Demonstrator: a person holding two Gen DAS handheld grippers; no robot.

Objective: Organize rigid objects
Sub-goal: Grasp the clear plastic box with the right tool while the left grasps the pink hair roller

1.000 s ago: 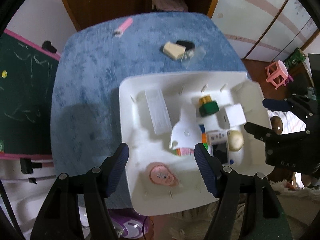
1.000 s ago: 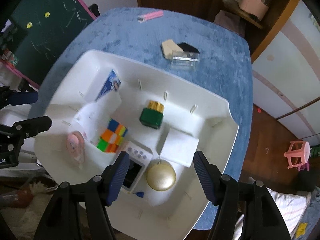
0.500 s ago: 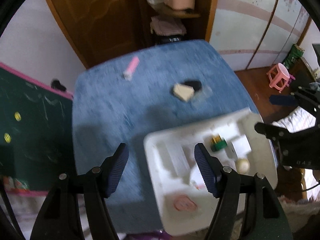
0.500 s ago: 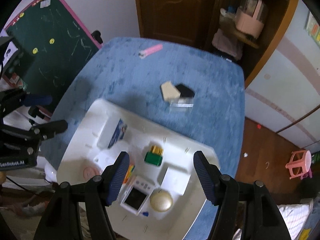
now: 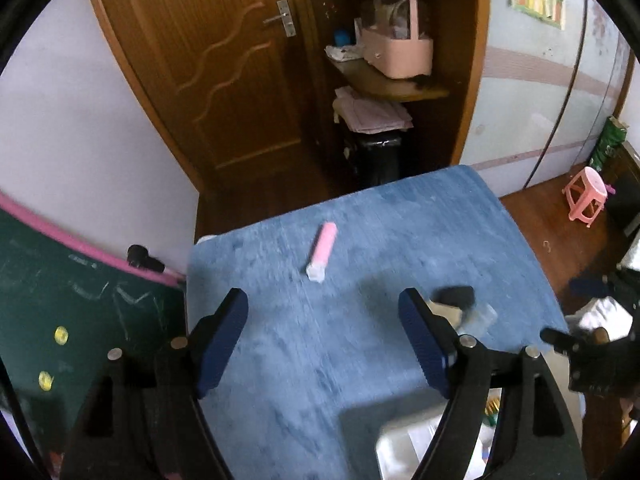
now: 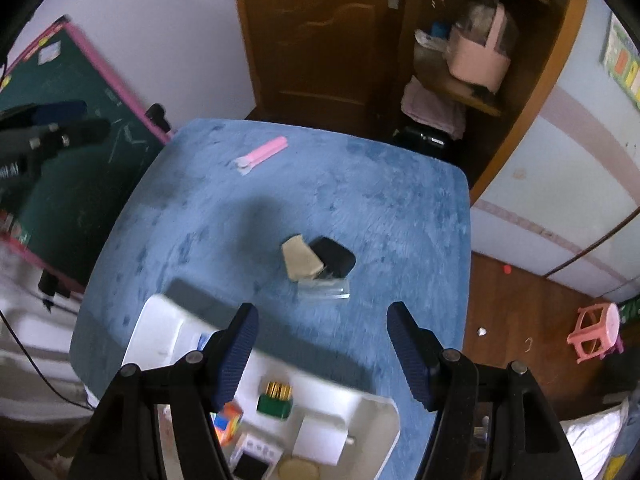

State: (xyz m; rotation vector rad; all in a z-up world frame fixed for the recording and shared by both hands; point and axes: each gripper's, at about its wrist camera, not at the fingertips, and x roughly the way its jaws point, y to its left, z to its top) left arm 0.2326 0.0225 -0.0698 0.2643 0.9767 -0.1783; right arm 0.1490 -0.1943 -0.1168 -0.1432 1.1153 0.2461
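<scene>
Both hand-held grippers, left (image 5: 322, 340) and right (image 6: 322, 350), are spread wide with nothing between the fingers, hanging over the blue desk (image 6: 224, 220). In the right wrist view the white tray (image 6: 160, 332) sits at 6 o'clock with a green bottle (image 6: 275, 400), a colour cube (image 6: 228, 422) and other bits in its compartments. The pink stick (image 6: 262, 155) lies alone at 11 o'clock near the far edge, while the tan block (image 6: 300, 258), black piece (image 6: 334, 258) and clear box (image 6: 325, 289) huddle touching mid-desk.
</scene>
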